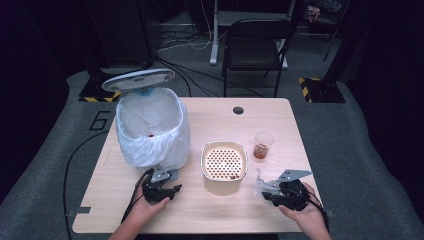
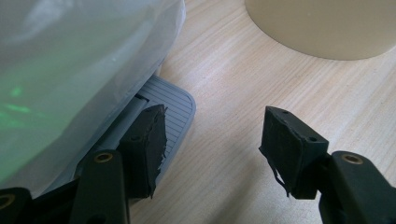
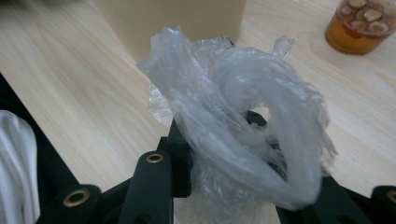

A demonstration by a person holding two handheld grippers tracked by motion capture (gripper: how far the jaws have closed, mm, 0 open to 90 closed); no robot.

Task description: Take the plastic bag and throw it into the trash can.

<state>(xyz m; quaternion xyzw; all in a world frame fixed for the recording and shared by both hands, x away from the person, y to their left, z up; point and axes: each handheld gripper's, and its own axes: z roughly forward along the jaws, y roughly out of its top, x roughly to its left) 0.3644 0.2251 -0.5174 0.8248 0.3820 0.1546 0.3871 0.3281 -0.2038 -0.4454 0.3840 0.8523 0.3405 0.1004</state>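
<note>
The jaws of the right gripper (image 3: 243, 186) are closed on a crumpled clear plastic bag (image 3: 243, 121). In the right gripper view the bag is bunched up in the middle of the frame, above the black jaws. In the high view the right gripper (image 1: 267, 192) is seen at the lower right, held in a hand (image 1: 307, 212), and the bag (image 1: 261, 184) is lifted just off the light wooden worktop (image 1: 200, 210).

The jaws of the left gripper (image 2: 210, 144) are held apart in the left gripper view, with nothing between them. One jaw is placed on the grey ribbed foot pedal (image 2: 175, 105) at the lower left of that frame. The pedal belongs to a white pedal bin lined with a white plastic bag (image 1: 150, 130), seen at the upper left of the worktop in the high view, with its round lid (image 1: 139, 79) raised. The left gripper (image 1: 170, 190) is seen just below the bin.

A cream square container with a holed insert (image 1: 224, 162) is set in the middle of the worktop. A small clear cup of brown liquid (image 1: 263, 146) is placed to its right. A black chair (image 1: 255, 45) is seen on the floor past the worktop.
</note>
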